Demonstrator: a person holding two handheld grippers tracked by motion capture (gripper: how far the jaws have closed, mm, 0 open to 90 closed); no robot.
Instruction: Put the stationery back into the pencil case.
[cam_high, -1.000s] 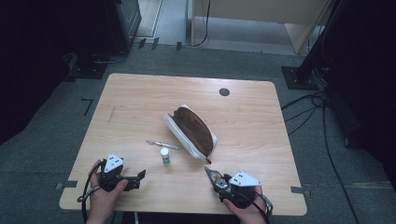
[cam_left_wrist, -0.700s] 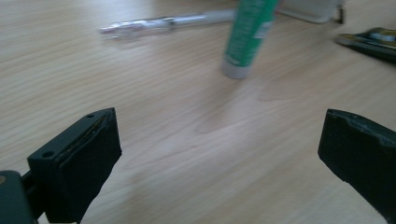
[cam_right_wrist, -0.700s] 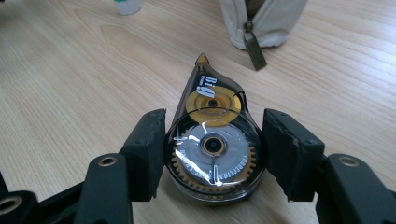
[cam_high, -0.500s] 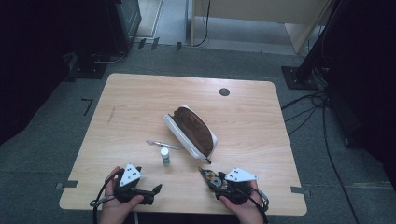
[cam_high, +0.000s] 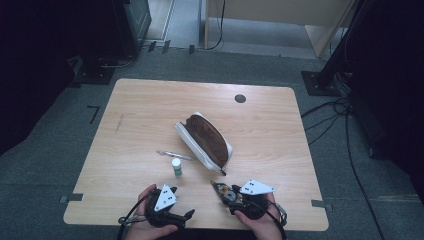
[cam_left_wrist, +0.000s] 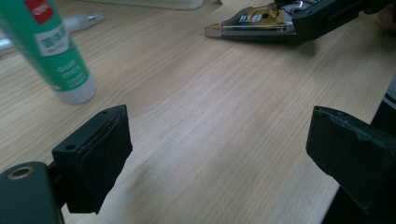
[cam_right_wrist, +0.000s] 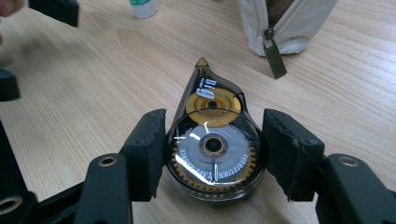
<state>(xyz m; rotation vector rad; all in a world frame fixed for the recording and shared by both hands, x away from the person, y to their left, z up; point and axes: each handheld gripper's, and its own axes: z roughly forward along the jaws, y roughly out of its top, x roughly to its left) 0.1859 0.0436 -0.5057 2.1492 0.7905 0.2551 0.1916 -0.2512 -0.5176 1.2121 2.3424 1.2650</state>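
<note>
A clear correction tape dispenser (cam_right_wrist: 212, 140) with a gold reel lies flat on the table, tip pointing at the pencil case. My right gripper (cam_right_wrist: 212, 156) is shut on its round body, one jaw on each side; in the high view this gripper (cam_high: 227, 192) is at the front edge with the dispenser (cam_high: 219, 187) sticking out. My left gripper (cam_left_wrist: 219, 154) is wide open over bare wood, nothing between its jaws, low at the front in the high view (cam_high: 189, 215). From it I see the dispenser (cam_left_wrist: 252, 25) ahead.
A white pencil case (cam_high: 205, 140) with a brown open top lies mid-table, its zipper pull (cam_right_wrist: 273, 56) hanging near the dispenser's tip. A green glue stick (cam_high: 176, 167) stands upright left of it, with a pen (cam_high: 175, 155) just behind. A round grommet (cam_high: 240, 98) is at the back.
My left gripper has slid to the right along the front edge, closer to the right gripper. The right gripper has stayed nearly in place, holding the dispenser.
</note>
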